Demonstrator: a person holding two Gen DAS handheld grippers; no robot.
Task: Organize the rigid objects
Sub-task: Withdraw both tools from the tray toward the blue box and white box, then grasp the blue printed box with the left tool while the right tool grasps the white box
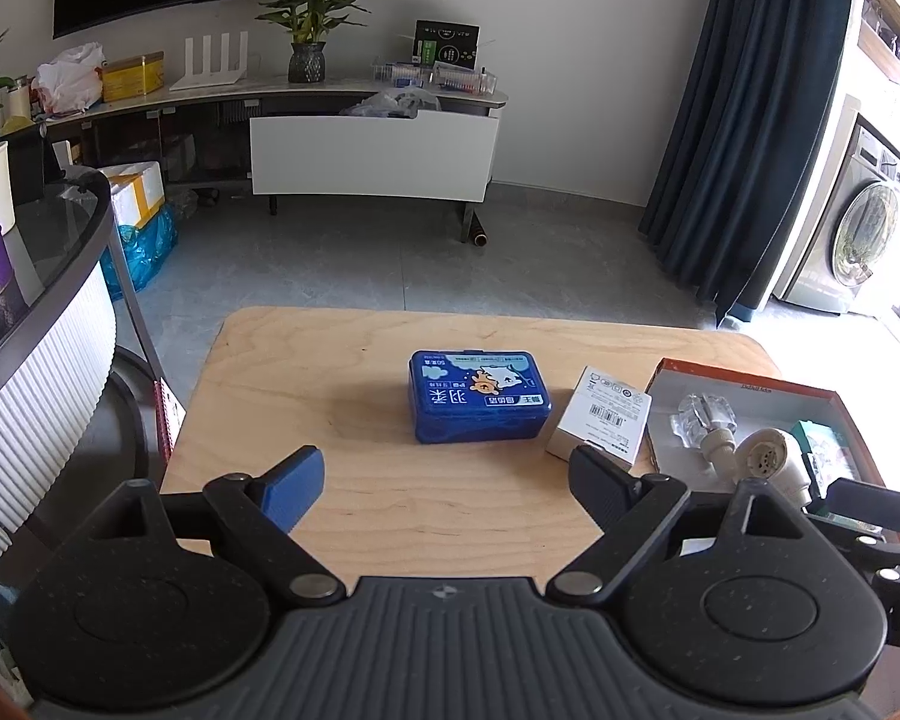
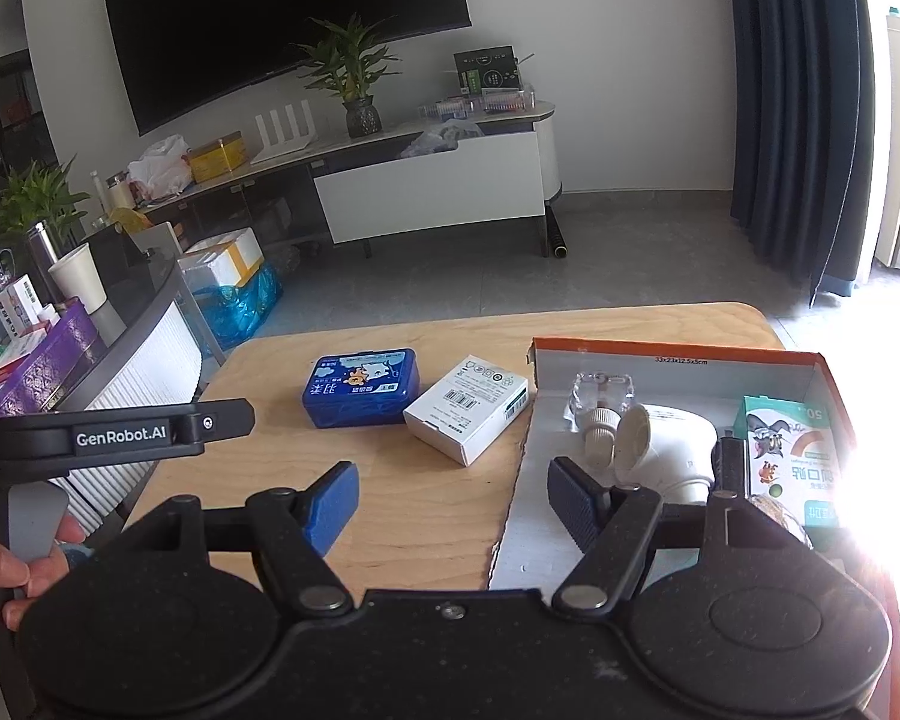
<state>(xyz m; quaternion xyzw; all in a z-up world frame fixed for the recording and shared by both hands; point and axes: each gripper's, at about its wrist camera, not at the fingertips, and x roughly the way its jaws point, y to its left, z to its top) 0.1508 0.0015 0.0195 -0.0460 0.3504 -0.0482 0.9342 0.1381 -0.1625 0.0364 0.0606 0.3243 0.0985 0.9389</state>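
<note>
A blue plastic box point(image 1: 479, 396) lies mid-table; it also shows in the right wrist view point(image 2: 361, 386). A white carton point(image 1: 600, 420) lies right of it, also seen from the right wrist point(image 2: 468, 414). An orange-rimmed cardboard tray point(image 2: 678, 354) at the table's right holds a clear glass piece point(image 2: 600, 387), a white shower head point(image 2: 660, 441) and a green cartoon box point(image 2: 789, 450). My left gripper point(image 1: 444, 483) is open and empty, short of the blue box. My right gripper point(image 2: 453, 501) is open and empty over the tray's left edge.
The wooden table point(image 1: 354, 396) ends near the left gripper. A dark curved counter point(image 1: 48, 300) with ribbed white front stands to the left. A TV stand point(image 1: 372, 150), a curtain point(image 1: 744, 120) and a washing machine point(image 1: 858, 234) are beyond the floor.
</note>
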